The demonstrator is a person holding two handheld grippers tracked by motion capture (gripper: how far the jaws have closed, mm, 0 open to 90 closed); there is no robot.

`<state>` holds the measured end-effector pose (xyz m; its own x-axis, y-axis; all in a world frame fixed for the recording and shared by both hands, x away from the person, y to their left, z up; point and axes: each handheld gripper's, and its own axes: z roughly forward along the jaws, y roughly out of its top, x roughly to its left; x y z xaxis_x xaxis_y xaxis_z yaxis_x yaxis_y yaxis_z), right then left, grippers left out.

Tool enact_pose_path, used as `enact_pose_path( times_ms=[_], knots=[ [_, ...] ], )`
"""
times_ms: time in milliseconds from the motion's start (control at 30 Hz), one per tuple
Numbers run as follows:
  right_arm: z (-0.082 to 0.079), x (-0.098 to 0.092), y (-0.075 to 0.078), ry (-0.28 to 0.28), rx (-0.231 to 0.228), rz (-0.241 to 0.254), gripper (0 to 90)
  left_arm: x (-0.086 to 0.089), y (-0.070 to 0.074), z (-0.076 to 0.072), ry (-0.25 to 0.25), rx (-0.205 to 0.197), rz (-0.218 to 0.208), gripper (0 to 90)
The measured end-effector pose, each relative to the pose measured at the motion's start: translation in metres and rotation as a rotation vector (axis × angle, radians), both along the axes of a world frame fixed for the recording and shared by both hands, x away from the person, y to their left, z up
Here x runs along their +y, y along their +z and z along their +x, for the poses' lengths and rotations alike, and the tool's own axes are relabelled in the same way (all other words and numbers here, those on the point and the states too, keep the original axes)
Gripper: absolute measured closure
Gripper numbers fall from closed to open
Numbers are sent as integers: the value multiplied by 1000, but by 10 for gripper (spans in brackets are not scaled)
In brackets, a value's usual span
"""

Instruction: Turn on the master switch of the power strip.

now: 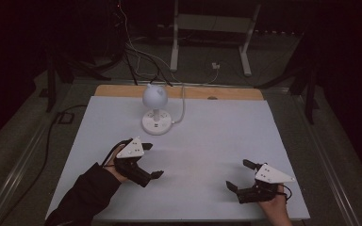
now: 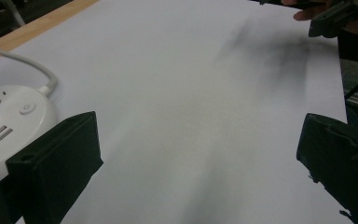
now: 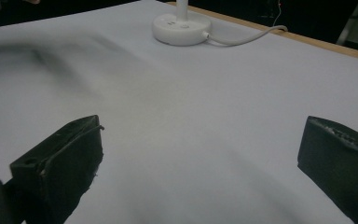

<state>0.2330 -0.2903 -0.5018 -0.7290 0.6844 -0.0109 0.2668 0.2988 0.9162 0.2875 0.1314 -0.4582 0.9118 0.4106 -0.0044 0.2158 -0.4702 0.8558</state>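
Observation:
A small white lamp with a round head (image 1: 154, 95) stands on a round white base (image 1: 156, 123) that carries sockets, at the back middle of the white table top (image 1: 207, 136). My left gripper (image 1: 152, 160) hovers open at the front left, below the lamp, with nothing between its jaws. My right gripper (image 1: 238, 174) is open and empty at the front right. In the left gripper view the lamp base (image 2: 9, 121) lies just beyond the left jaw of my left gripper (image 2: 198, 154). The right gripper view shows my right gripper (image 3: 200, 154) and, far ahead, the base (image 3: 182, 28).
A white cable (image 1: 183, 106) runs from the lamp base off the table's wooden back edge (image 1: 122, 90). Beyond the table is a dark floor with cables and a white desk frame (image 1: 212, 28). The right hand's gripper (image 2: 331, 18) appears far off in the left gripper view.

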Motion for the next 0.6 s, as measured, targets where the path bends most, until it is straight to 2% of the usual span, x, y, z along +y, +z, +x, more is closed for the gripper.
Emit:
enact_pose_path(
  times_ms=[600],
  knots=[
    [0, 0, 0, 0, -2, -1, 0, -12, 7, 26, 70, 3, -29, 3]
  ],
)
